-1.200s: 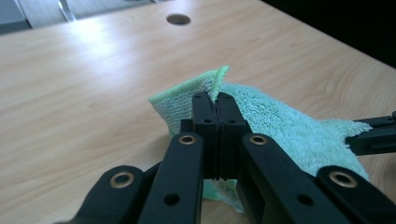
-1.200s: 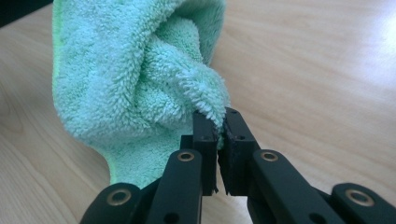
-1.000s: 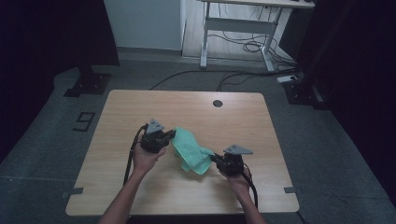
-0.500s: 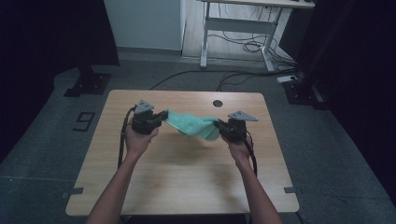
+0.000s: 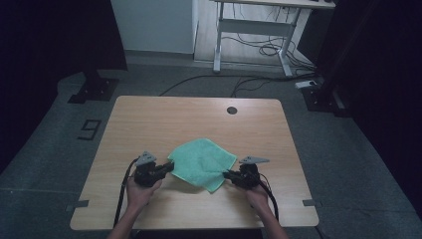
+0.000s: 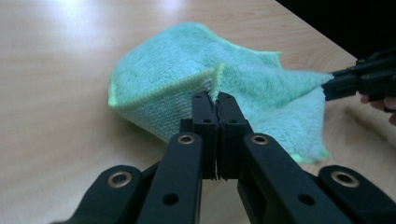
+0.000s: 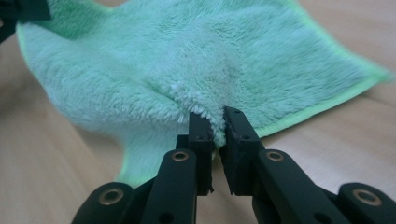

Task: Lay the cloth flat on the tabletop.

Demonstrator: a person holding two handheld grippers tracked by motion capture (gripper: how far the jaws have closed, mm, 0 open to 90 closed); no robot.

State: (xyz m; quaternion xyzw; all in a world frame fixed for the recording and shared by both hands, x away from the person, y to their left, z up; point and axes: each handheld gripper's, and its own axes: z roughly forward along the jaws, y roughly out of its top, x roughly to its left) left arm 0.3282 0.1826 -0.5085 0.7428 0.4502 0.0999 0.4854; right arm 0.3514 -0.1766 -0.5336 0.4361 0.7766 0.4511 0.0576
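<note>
A green cloth lies on the wooden tabletop, in the lower middle of the high view, spread out as a rough diamond with one corner pointing toward the upper part of the frame and another toward the lower edge.

The left gripper sits at the cloth's left corner, held by the person's left hand, which comes in from the bottom of the frame. In the left gripper view its jaws are pressed together on the cloth's yellow-green hemmed edge, which folds up into a small peak right at the jaw tips; the rest of the cloth spreads across the middle of that frame.

The right gripper sits at the cloth's right side, low in the frame, held by the right hand. In the right gripper view a fluffy tuft of cloth stands between its jaws, which are nearly together with a narrow gap; they have just been opening slightly, and the pile still fills the space between them. The cloth covers the upper part of that frame, its hem running down toward the right.

A dark round hole marks the tabletop in the upper right, well apart from the cloth.
</note>
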